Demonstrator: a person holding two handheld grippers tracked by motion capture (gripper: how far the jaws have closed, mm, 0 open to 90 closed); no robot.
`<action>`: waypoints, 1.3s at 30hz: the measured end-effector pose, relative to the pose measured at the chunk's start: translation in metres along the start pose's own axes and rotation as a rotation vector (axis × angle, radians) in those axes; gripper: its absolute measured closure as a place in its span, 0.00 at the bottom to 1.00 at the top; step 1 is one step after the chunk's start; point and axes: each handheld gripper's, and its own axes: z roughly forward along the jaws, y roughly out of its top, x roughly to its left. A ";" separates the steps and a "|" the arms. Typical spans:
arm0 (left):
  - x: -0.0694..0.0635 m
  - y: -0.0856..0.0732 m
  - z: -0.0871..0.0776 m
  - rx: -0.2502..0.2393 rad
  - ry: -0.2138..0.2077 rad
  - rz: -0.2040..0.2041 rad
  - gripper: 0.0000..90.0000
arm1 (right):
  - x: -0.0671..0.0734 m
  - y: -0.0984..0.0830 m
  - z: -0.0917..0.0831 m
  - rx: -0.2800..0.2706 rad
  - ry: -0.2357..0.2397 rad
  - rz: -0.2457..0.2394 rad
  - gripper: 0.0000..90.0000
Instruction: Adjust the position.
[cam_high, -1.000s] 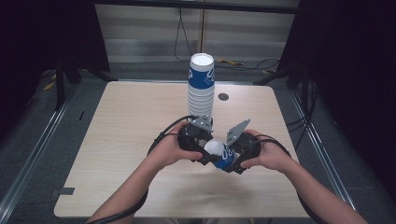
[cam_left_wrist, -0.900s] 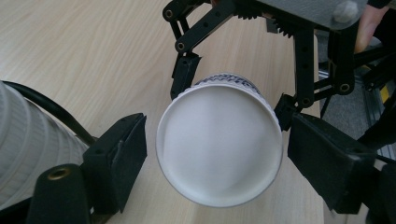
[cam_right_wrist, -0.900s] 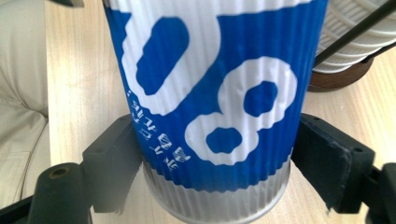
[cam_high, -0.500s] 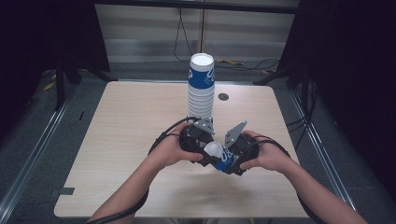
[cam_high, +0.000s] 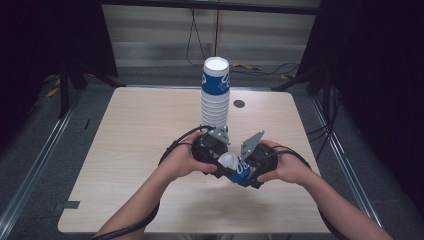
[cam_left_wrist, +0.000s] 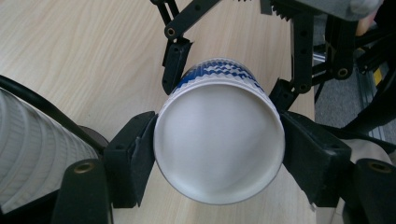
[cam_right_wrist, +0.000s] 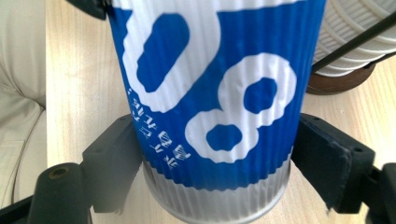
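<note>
A blue and white ribbed paper cup (cam_high: 236, 168) lies tilted between both grippers, just above the table's near half. My left gripper (cam_left_wrist: 219, 154) has its pads pressed on the cup's (cam_left_wrist: 219, 140) white closed end; its jaws have just been closing with the cup between them. My right gripper (cam_right_wrist: 215, 172) is shut on the same cup (cam_right_wrist: 215, 93) near its wider end. From above, the left gripper (cam_high: 220, 152) and right gripper (cam_high: 248, 167) meet at the cup. The right gripper's fingers (cam_left_wrist: 175, 65) also show behind the cup.
A tall upside-down stack of cups (cam_high: 215, 95) stands on the wooden table (cam_high: 140, 130) just beyond the grippers, close beside them (cam_left_wrist: 32, 154) (cam_right_wrist: 355, 37). A small dark disc (cam_high: 239, 104) lies to the stack's right. Cables trail from both grippers.
The left gripper's jaws have closed onto the cup's white end. Both hands and the cup have stayed where they were.
</note>
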 end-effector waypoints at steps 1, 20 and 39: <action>0.000 0.000 0.000 0.003 0.000 0.001 0.33 | 0.000 0.000 0.000 0.002 -0.001 -0.005 0.21; 0.006 -0.011 -0.013 -0.119 -0.014 -0.077 0.34 | -0.001 -0.012 0.003 -0.169 0.008 0.111 0.14; 0.010 -0.023 -0.024 -0.209 0.006 -0.144 0.34 | 0.002 -0.038 0.009 -0.347 -0.027 0.189 0.14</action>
